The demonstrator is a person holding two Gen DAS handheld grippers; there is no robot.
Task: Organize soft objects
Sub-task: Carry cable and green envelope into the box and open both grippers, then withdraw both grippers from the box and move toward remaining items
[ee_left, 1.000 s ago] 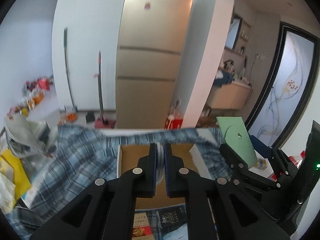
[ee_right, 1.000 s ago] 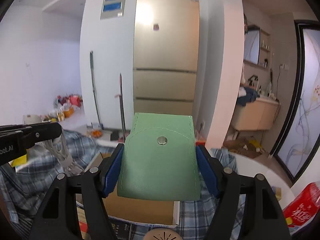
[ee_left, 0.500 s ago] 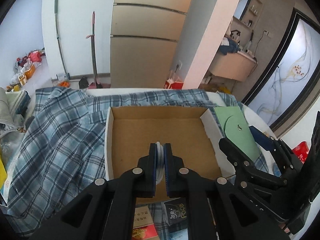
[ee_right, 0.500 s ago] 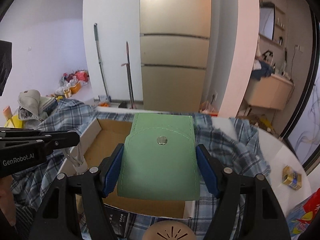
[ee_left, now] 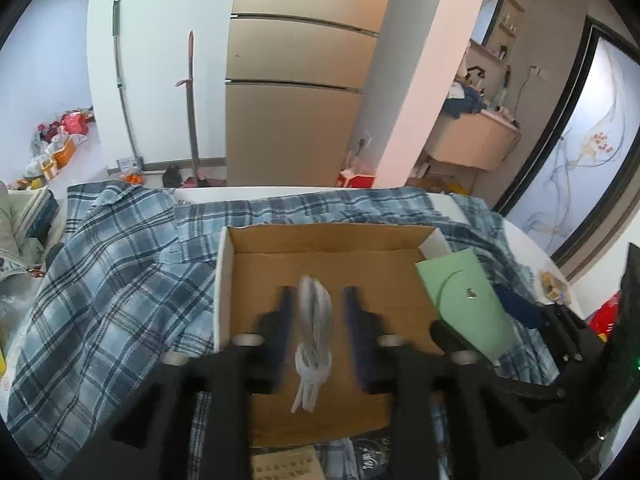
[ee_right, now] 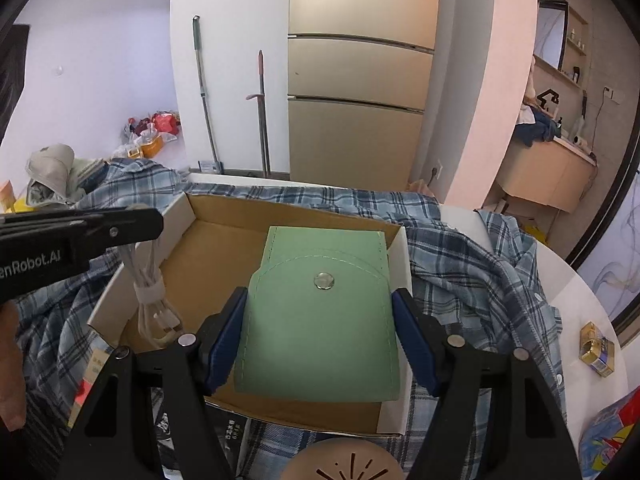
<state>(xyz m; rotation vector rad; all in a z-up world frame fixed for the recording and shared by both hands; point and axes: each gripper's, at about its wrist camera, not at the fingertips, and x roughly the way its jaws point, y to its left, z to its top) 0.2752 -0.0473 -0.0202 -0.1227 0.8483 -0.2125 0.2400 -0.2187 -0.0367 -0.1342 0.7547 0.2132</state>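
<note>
1. Covering most of the round white table [ee_right: 568, 280], a blue plaid shirt [ee_left: 120, 280] lies rumpled and spread out, running under the box and past it on both sides.
2. Sitting on that shirt is an open cardboard box [ee_left: 332, 240], shallow, brown inside with white outer walls; its floor is mostly bare.
3. The right gripper [ee_right: 320, 344] reaches over the near right part of the box and is clamped on a green pouch [ee_right: 320, 320], its blue pads pressing the two side edges. The pouch is flat, stitched along its rounded flap, with a metal snap [ee_right: 324, 281] near the top, and it is held above the box floor, its far edge close to the right wall.
4. The left gripper [ee_left: 318, 312] points down over the middle of the box. Its jaws are opening, blurred with movement, and a bundled white cable [ee_left: 314, 336] hangs between them without either pad pressing it.
5. In the right wrist view the cable [ee_right: 154, 292] hangs below the left gripper [ee_right: 80, 236] beside the box's left wall, its loops gathered by a white tie and its lower end on or just above the box floor; I cannot tell which.
6. A small gold box [ee_right: 597, 354] sits on the bare table edge, well apart from the shirt.
</note>
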